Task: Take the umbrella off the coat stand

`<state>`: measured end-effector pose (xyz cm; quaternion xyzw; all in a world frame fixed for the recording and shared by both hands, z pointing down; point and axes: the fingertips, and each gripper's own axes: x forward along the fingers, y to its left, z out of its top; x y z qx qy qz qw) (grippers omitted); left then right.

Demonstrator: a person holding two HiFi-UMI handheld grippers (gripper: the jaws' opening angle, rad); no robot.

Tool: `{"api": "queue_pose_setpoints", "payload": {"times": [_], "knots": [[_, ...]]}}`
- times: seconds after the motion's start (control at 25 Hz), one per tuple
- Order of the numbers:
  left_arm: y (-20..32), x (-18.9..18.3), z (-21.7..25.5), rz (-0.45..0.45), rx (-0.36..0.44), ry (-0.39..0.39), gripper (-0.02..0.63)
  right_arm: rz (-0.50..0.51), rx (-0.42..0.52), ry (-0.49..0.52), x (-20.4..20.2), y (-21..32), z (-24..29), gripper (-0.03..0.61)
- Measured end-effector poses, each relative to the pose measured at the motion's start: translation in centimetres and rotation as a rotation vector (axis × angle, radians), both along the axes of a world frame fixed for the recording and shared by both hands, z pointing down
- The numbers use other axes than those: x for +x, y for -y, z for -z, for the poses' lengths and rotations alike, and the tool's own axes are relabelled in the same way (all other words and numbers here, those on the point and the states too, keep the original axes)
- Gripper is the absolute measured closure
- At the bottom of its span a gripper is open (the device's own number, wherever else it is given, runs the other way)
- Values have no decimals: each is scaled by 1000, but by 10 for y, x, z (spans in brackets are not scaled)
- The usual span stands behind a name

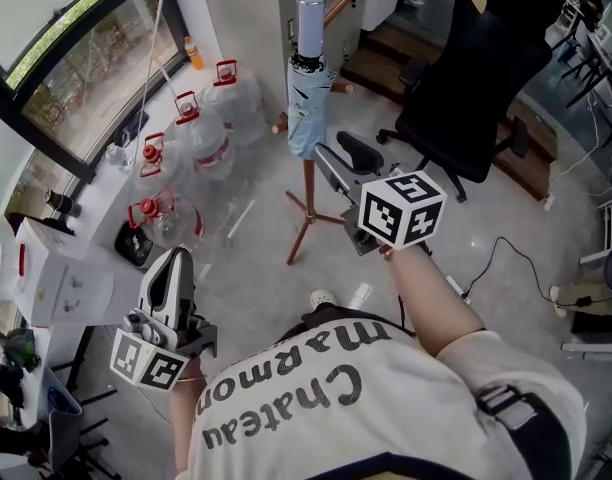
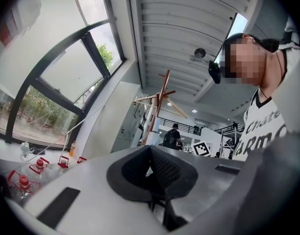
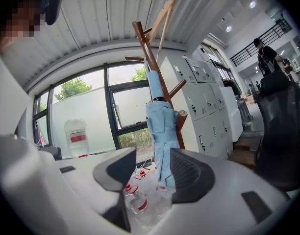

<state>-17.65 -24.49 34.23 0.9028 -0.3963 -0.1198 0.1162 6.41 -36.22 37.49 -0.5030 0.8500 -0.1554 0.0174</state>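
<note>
A folded light-blue umbrella [image 1: 307,88] hangs upright on the wooden coat stand [image 1: 308,193], its grey handle end on top. My right gripper [image 1: 331,160] reaches toward its lower end from the right. In the right gripper view the jaws stand apart and the umbrella [image 3: 160,131] shows through the gap, a little beyond the pads, with the coat stand [image 3: 148,48] behind it. My left gripper [image 1: 176,260] hangs low at the left, far from the stand. Its pads [image 2: 162,168] meet with nothing between them, and the coat stand [image 2: 160,99] is distant there.
Several large water jugs with red caps [image 1: 201,128] stand along the window wall left of the stand. A black office chair [image 1: 476,68] is to the right, with a cable [image 1: 506,253] on the floor. Grey lockers [image 3: 209,106] stand behind the stand. A person [image 2: 172,136] walks far off.
</note>
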Motion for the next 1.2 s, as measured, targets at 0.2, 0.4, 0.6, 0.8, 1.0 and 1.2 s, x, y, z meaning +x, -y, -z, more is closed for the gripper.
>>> {"api": "queue_pose_setpoints", "payload": {"times": [0.2,0.4,0.6,0.8,1.0,1.2], "knots": [[12,2,-1,11,-2,2,591,-5,-8,-1,2,17,-4,362],[18,-4,2,40,1,5,591,7,-4,4,-6,36,-1,338],[21,-15,3,85,2,5,591,19,-18,10,-13,50,-5,298],[23,-21,1,111,0,8,591,-15,-20,-3,-15,62,-7,288],[24,-20,-1,123,-4,10,591,-54,-30,-17,-14,67,-8,279],[27,-21,0,135,-6,8,591,-81,-40,-39,-16,77,-11,265]]}}
